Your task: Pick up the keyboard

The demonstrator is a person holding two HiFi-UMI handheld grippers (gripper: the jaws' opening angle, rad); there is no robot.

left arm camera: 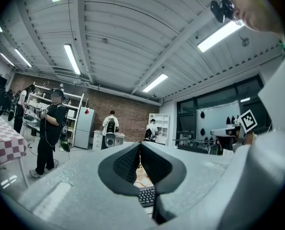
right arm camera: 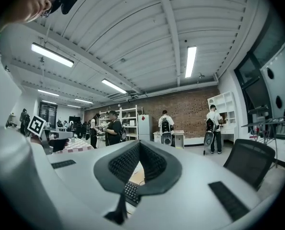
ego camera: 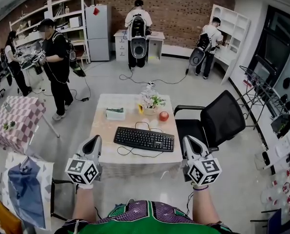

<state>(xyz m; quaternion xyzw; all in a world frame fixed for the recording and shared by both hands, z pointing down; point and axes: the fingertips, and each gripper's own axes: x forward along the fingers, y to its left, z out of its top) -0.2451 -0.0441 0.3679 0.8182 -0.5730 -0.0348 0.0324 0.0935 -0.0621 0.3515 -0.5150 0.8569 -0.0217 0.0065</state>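
Note:
A black keyboard [ego camera: 144, 139] with a black cable lies on the pale table [ego camera: 108, 157], near its front edge. My left gripper [ego camera: 95, 141] hovers at the table's near left corner, jaws shut and empty, short of the keyboard. Over the near right corner my right gripper [ego camera: 188, 141] is also shut with nothing in it. Each gripper view shows a strip of the keyboard [left arm camera: 146, 196] [right arm camera: 129, 193] below the closed jaw tips [left arm camera: 140, 143] [right arm camera: 138, 143].
On the table behind the keyboard stand a red apple [ego camera: 164, 116], a small flower pot [ego camera: 149, 101] and a tissue box [ego camera: 115, 113]. A black office chair [ego camera: 218, 118] is at the table's right. A checkered table [ego camera: 18, 118] is left. Several people work at the back.

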